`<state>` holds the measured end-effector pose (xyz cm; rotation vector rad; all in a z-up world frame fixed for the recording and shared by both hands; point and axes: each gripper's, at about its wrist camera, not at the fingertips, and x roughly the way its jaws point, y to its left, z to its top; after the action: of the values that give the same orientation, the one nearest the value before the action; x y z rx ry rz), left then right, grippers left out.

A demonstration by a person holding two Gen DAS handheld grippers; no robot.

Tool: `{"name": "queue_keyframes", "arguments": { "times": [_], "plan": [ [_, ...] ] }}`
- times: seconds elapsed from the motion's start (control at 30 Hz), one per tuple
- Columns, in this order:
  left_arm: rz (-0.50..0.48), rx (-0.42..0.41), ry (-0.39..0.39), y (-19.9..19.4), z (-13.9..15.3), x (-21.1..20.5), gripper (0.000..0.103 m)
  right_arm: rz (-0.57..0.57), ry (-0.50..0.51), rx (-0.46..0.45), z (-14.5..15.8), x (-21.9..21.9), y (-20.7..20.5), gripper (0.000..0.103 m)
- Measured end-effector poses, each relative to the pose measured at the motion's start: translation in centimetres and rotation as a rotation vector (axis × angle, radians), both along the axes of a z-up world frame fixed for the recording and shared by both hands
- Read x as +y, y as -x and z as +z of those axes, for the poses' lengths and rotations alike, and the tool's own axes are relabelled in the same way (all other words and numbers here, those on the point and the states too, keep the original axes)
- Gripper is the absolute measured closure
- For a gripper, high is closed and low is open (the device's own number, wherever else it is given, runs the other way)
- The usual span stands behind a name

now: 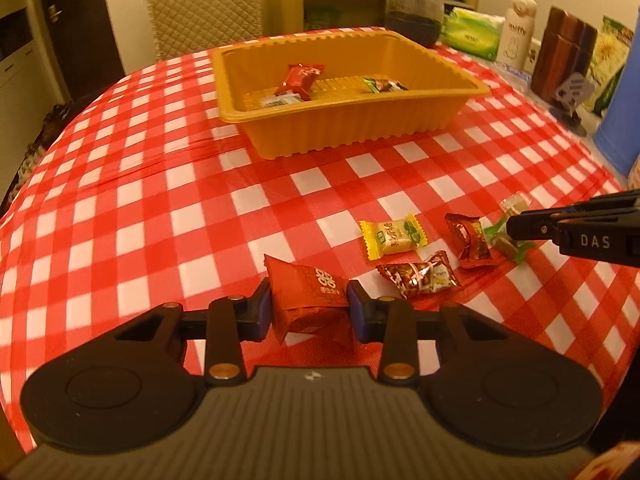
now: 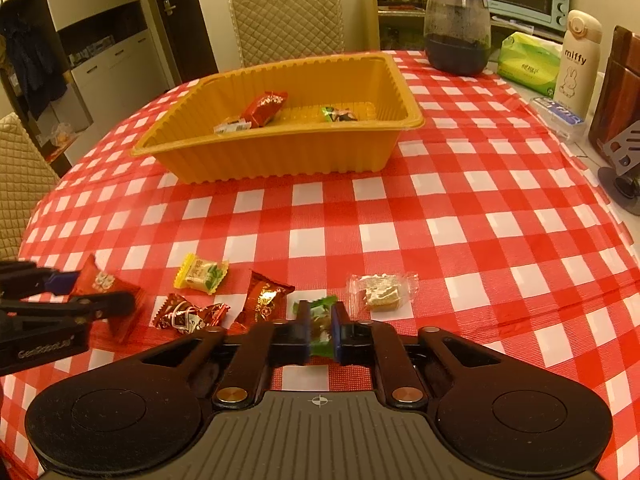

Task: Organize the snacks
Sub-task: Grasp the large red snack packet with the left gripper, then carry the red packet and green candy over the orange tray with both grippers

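My left gripper [image 1: 308,294] is shut on a red snack packet [image 1: 308,300], its blue pads against both sides, low over the checked tablecloth [image 1: 160,200]. My right gripper [image 2: 320,322] is shut on a green-wrapped candy [image 2: 320,330]; in the left wrist view it reaches in from the right [image 1: 514,229]. Between the two lie a yellow candy [image 2: 200,274], a brown twisted candy [image 2: 188,316] and a dark red candy [image 2: 266,298]. A clear-wrapped biscuit [image 2: 380,290] lies just right of my right gripper. The orange tray [image 2: 280,136] stands farther back holding three snacks, one a red packet [image 2: 264,108].
Along the table's right edge stand a dark glass jar [image 2: 456,36], a green tissue pack [image 2: 528,62], a white bottle [image 2: 576,60], a wooden box [image 2: 616,92] and a metal stand [image 2: 624,168]. A quilted chair [image 2: 286,20] is behind the tray.
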<state>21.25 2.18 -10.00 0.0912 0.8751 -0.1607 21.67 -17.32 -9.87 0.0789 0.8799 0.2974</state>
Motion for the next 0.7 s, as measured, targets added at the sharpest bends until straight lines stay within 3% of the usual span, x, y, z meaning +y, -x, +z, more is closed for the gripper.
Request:
{"name": "queue_keyframes", "arguments": {
  "times": [0.37,0.43,0.47,0.5,0.7],
  "plan": [
    [0.061,-0.005,0.053,3.2,1.7,0.7,0.069,-0.006,-0.01,0.004,0.0,-1.0,1.4,0.092],
    [0.067,0.0,0.064,3.4,1.7,0.8,0.069,0.006,-0.007,-0.006,-0.1,-1.2,1.7,0.079],
    [0.069,0.002,0.065,3.4,1.6,0.8,0.069,0.012,-0.002,-0.013,0.0,-1.2,1.8,0.064],
    [0.069,0.004,0.065,3.4,1.6,0.7,0.069,0.017,-0.004,-0.019,0.0,-1.1,1.8,0.059],
    [0.069,0.01,0.076,3.1,1.5,0.6,0.069,0.041,0.024,-0.014,-0.8,-0.3,0.9,0.059]
  ]
}}
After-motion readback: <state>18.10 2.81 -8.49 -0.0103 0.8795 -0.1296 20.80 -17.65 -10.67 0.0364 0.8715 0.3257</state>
